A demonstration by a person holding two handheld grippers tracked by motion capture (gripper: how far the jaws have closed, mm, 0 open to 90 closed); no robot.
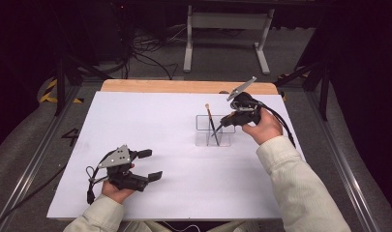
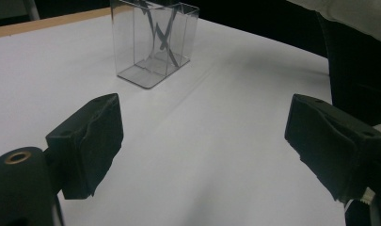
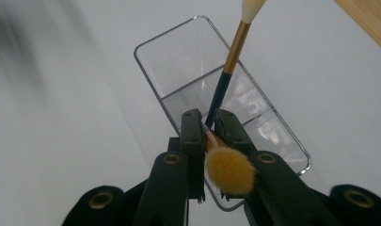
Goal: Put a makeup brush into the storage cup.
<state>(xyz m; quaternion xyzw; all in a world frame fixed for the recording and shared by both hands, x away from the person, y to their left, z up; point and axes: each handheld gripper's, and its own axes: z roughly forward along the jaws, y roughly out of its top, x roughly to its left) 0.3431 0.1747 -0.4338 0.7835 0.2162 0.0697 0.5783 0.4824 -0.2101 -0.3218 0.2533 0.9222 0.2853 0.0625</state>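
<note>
Right gripper (image 3: 206,123), clamped on a brush (image 3: 224,169), hangs over the clear holder (image 3: 148,68); another brush (image 3: 228,63) leans just ahead. Best lower it straight, handle first, into an empty compartment. Left gripper (image 2: 202,141) idles wide.

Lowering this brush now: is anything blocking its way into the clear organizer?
One thing might: the other brush already leans across the clear organizer, crossing close beside the right gripper and its held brush. Otherwise the organizer looks open.

Desk (image 1: 135,121) carried a white sheet over a wooden top; one clear plastic organizer (image 1: 214,137) stood upright on it, right of centre.
</note>
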